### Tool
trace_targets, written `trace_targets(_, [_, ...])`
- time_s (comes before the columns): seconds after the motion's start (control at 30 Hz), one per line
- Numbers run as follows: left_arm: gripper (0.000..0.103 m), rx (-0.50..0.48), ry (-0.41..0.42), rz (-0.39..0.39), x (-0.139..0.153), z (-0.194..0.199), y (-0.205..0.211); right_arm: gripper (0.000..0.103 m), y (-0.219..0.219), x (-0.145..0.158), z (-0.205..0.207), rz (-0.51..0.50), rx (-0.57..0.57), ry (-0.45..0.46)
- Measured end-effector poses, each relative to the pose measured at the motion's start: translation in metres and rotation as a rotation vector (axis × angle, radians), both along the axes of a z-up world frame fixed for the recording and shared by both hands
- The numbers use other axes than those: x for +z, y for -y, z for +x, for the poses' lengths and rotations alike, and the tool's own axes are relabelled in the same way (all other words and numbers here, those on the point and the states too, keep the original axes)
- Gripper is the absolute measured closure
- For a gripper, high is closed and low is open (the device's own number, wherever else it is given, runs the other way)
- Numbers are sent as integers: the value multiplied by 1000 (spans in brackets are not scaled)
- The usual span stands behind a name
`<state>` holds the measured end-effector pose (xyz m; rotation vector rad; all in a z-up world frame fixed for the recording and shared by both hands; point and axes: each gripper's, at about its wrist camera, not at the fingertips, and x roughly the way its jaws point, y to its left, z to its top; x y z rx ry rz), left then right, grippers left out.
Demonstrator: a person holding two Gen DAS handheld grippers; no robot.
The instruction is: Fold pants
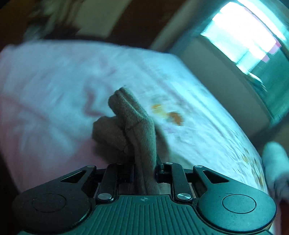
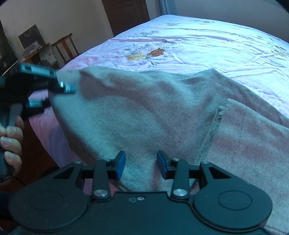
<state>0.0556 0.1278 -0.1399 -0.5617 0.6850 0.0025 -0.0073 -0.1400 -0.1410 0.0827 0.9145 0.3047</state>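
Note:
The pants (image 2: 144, 112) are grey-brown fleece, spread across the near part of the bed, with a pocket seam (image 2: 215, 124) to the right. My left gripper (image 1: 144, 162) is shut on a bunched fold of the pants (image 1: 133, 123), which stands up out of its jaws above the bed. The right wrist view shows this left gripper (image 2: 66, 86) blurred at the far left, at the raised left corner of the cloth, with a hand (image 2: 10, 137) on its grip. My right gripper (image 2: 140, 162) sits low over the near edge of the pants. Its blue pads (image 2: 120, 164) stand apart, and the cloth between them lies flat, not pinched.
A pink flowered bedspread (image 2: 180, 45) covers the bed; its left edge (image 2: 41, 126) drops to a dark floor. Beyond stand a wooden chair (image 2: 65, 47), a cluttered table (image 2: 36, 50) and a dark door (image 2: 126, 14). A bright window (image 1: 243, 36) shows in the left wrist view.

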Motion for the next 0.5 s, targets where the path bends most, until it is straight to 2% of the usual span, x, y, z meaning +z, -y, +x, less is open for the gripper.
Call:
trace_targets(0.17, [83,-123,71,28,28,1,34,72,-3,1,-4,-26,15,4])
trace_targets(0.33, [83,-253,102,59,42,-1,72,71,-18,-5,-7,-162,128,27])
trace_targets(0.4, [83,-287,110,69,46,-4,85,71,-15,-4,-8,-142,127,27])
trace_targets(0.5, [83,-332,126,88,54,-6,103,73,9,7,-12,-12,58,16])
